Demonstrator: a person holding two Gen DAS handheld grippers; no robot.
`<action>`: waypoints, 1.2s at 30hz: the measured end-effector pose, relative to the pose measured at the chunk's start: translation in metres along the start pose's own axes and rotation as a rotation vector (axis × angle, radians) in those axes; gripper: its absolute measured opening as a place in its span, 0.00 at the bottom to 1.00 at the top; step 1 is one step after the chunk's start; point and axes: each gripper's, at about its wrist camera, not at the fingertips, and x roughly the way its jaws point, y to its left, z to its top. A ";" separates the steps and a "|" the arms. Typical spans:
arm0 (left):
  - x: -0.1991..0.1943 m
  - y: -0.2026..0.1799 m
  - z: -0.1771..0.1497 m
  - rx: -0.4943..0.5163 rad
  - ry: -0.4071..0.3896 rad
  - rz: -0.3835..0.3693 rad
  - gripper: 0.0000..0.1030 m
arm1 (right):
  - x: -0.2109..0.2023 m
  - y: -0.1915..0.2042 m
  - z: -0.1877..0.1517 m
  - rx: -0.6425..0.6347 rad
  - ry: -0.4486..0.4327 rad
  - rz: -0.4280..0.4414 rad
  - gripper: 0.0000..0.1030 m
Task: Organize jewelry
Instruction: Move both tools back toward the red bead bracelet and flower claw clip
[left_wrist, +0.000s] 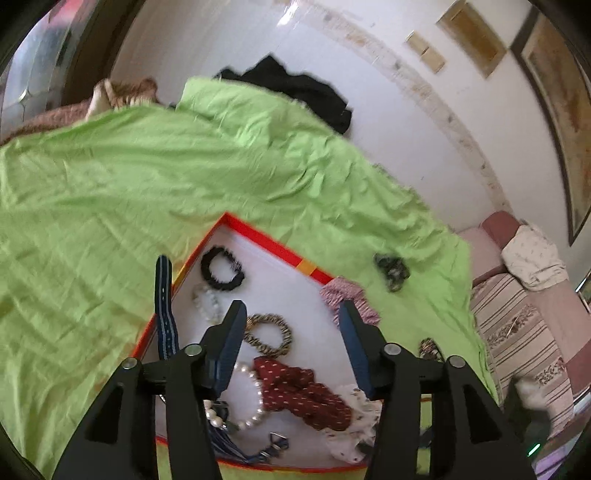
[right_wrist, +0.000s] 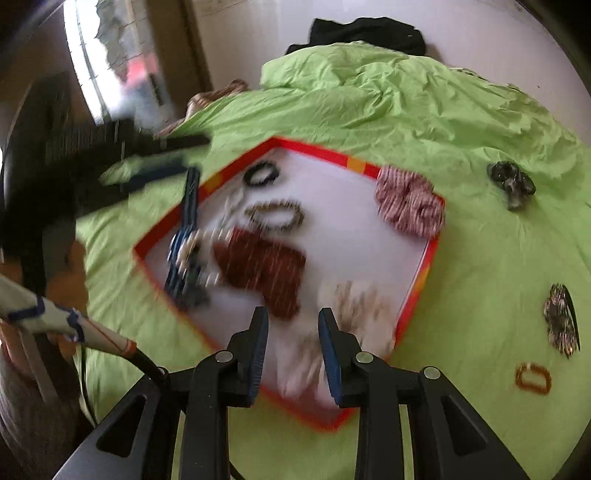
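A shallow red-rimmed tray (left_wrist: 275, 243) (right_wrist: 332, 155) lies on the green sheet. It holds a black scrunchie (left_wrist: 221, 267), a striped ring (left_wrist: 269, 334), a pearl bracelet (left_wrist: 255, 410), a maroon scrunchie (left_wrist: 299, 395) (right_wrist: 266, 269) and a blue strap (left_wrist: 164, 310) (right_wrist: 184, 229). A pink striped scrunchie (left_wrist: 347, 295) (right_wrist: 408, 205) rests on the tray's rim. My left gripper (left_wrist: 291, 314) is open and empty above the tray. My right gripper (right_wrist: 293, 317) is open and empty over the tray's near side, above a white scrunchie (right_wrist: 354, 306).
On the sheet outside the tray lie a dark scrunchie (left_wrist: 391, 267) (right_wrist: 511, 181), a beaded brownish piece (right_wrist: 559, 319) and an orange bracelet (right_wrist: 533, 378). Black clothing (left_wrist: 295, 92) sits at the bed's far edge. A striped sofa (left_wrist: 517, 332) stands to the right.
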 end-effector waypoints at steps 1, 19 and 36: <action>-0.006 -0.003 0.000 0.002 -0.019 0.007 0.52 | 0.004 0.003 -0.003 -0.011 0.017 0.002 0.30; -0.044 0.031 0.005 -0.093 -0.126 0.122 0.55 | 0.033 0.031 -0.014 -0.085 0.092 -0.017 0.36; -0.035 0.029 0.002 -0.074 -0.108 0.143 0.55 | 0.043 0.043 -0.020 -0.257 0.107 -0.118 0.37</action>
